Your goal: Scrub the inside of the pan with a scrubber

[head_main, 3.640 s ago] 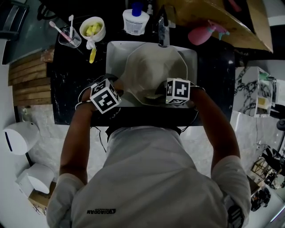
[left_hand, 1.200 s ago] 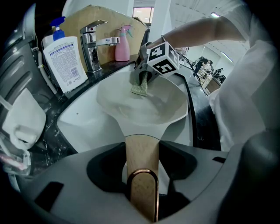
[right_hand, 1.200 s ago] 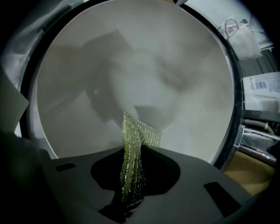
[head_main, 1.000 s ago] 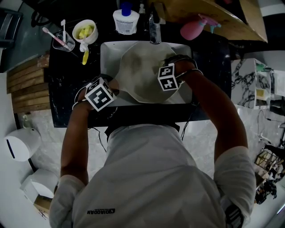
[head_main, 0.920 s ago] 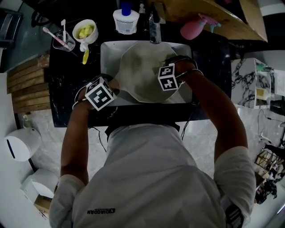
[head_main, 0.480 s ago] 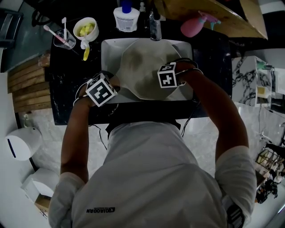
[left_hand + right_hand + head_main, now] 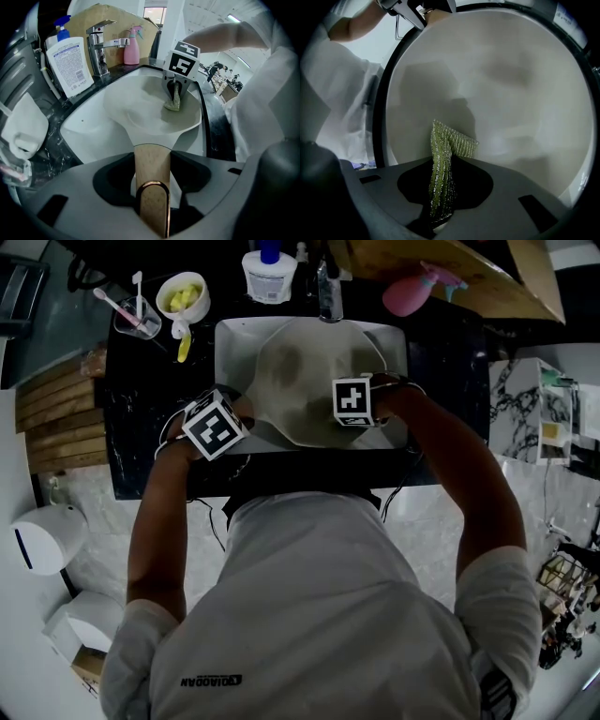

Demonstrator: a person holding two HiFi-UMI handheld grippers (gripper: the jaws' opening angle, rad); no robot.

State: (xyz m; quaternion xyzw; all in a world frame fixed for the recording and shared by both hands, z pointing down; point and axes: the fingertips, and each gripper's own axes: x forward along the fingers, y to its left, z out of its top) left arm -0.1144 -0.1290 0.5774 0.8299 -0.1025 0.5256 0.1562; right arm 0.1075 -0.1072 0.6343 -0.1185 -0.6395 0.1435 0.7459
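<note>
- Sink [image 7: 228,341], set in the dark table [image 7: 150,390], is carrying the pan [image 7: 295,371], whose handle [image 7: 151,161] is running toward the near-left.
- Left gripper [image 7: 234,416] is clamping that handle and steadying the pan.
- Right gripper [image 7: 440,197], the one nearer the bowl, is pinching the scrubber [image 7: 446,143]. The scrubber is pressing on the pan's inner surface straight ahead of the jaws.
- Against 3.6 s earlier, the right gripper is working farther in from the near rim, and the left gripper is holding as before.
</note>
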